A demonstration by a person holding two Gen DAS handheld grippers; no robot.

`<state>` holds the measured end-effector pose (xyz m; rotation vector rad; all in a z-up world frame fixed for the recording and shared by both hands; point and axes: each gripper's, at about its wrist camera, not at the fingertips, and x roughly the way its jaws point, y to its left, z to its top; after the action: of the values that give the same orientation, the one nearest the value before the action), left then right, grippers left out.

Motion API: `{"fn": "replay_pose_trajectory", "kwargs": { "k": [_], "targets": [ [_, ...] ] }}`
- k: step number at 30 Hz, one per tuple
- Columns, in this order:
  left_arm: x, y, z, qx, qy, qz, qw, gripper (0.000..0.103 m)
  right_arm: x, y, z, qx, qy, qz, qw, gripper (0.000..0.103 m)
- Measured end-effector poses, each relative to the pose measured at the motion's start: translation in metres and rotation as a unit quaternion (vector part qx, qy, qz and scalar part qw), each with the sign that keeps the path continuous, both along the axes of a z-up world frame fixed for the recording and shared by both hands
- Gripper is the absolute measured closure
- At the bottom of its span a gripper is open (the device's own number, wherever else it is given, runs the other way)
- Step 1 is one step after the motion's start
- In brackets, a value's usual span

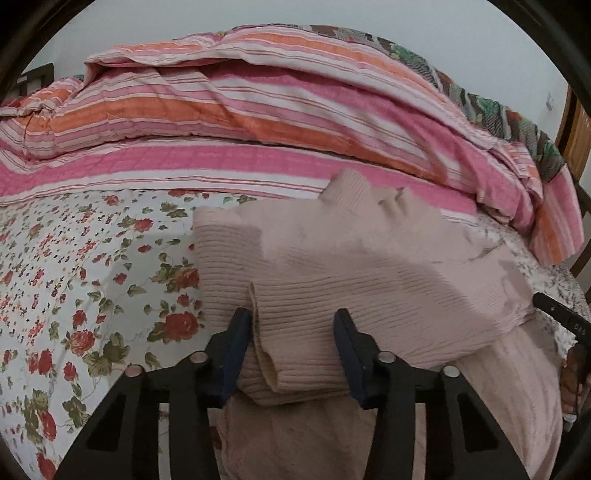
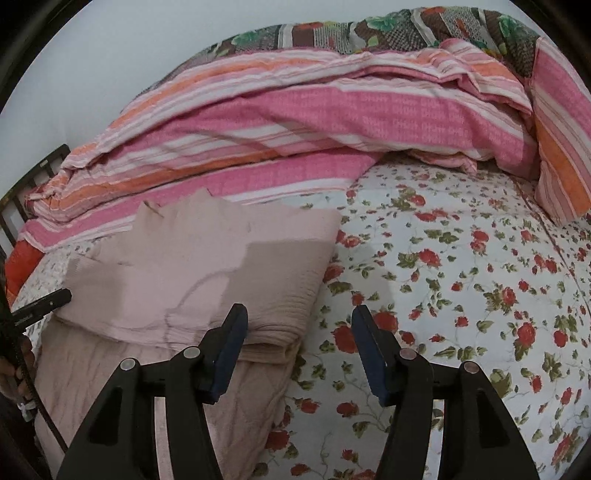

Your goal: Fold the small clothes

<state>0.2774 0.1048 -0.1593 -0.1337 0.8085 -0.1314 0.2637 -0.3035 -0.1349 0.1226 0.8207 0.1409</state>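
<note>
At near left corner of sweater (image 1: 369, 266): left gripper (image 1: 291, 321), slanting downward. Clamps a thick fold of the ribbed knit between blue pads (image 1: 236, 350), with knit filling the whole gap, touching both pads and bulging out below them.

Just beside right edge of sweater: right gripper (image 2: 299, 317), also slanting downward. Stands parted, with nothing between the pads and only sheet (image 2: 461, 295) showing through the gap. Crosses near right corner of sweater with its left finger in the right wrist view; cannot tell whether touching or merely above. Keeps its right finger clear of sweater, over sheet.

As for sweater itself: pale pink, ribbed, folded into a rough rectangle, with several layers stacked along near edge. Looks rumpled and blurred along far edge.

Under sweater, and sticking out past its near edge: pink cloth (image 2: 92, 369), lighter in tone, with faint quilted lines.

Left and right of sweater: sheet, white with red roses and green leaves.

Just behind sweater: striped quilt (image 1: 258, 110), pink, orange and white, heaped in a long roll, with far edge of sweater reaching its lowest pink stripe.

Farther behind sweater, beyond quilt: dark patterned blanket (image 2: 369, 33) with green flowers, then pale wall.
</note>
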Motion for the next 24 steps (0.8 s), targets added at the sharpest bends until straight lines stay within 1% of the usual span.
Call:
{"fn": "replay_pose_trajectory", "kwargs": {
  "k": [1,2,3,5,9,13,15,16,19,21,22,24],
  "targets": [
    [0.0,0.0,0.001,0.005,-0.003,0.002,1.0,0.072,0.001,-0.001,-0.001,0.002,0.002,-0.001,1.0,0.045],
    [0.0,-0.001,0.002,0.011,-0.007,0.003,0.9999,0.077,0.001,-0.001,0.0,0.003,0.002,-0.001,1.0,0.045],
    [-0.001,-0.001,0.004,0.014,-0.011,0.001,0.9998,0.091,0.001,-0.002,0.0,0.004,0.002,-0.001,1.0,0.045],
    [-0.001,-0.001,0.006,0.01,-0.02,-0.002,0.9997,0.093,0.001,-0.002,0.001,0.005,-0.001,-0.001,1.0,0.045],
    [-0.004,-0.004,0.019,0.011,-0.059,0.0,0.9982,0.095,0.002,-0.002,0.006,0.008,-0.008,-0.005,1.0,0.045],
    [-0.009,0.0,0.038,-0.029,-0.111,0.015,0.9933,0.095,0.005,-0.005,0.011,0.022,-0.019,-0.009,1.0,0.045],
    [-0.008,0.0,0.042,-0.042,-0.122,0.023,0.9914,0.095,0.006,-0.006,0.013,0.031,-0.024,-0.01,0.999,0.045],
    [-0.007,0.001,0.042,-0.039,-0.121,0.031,0.9914,0.095,0.006,-0.007,0.012,0.034,-0.026,-0.009,0.999,0.045],
    [0.003,0.002,0.03,-0.017,-0.081,0.053,0.9951,0.095,0.008,-0.006,0.007,0.024,-0.017,-0.012,0.999,0.044],
    [0.009,0.004,0.018,-0.014,-0.05,0.05,0.9974,0.095,0.011,-0.005,0.001,0.01,-0.007,-0.016,1.0,0.044],
    [0.01,0.004,0.015,-0.008,-0.039,0.049,0.998,0.095,0.014,-0.003,-0.004,-0.004,0.008,-0.021,1.0,0.044],
    [0.01,0.003,0.009,-0.001,-0.024,0.044,0.9988,0.093,0.019,0.0,-0.012,-0.016,0.027,-0.024,0.999,0.043]
  ]
}}
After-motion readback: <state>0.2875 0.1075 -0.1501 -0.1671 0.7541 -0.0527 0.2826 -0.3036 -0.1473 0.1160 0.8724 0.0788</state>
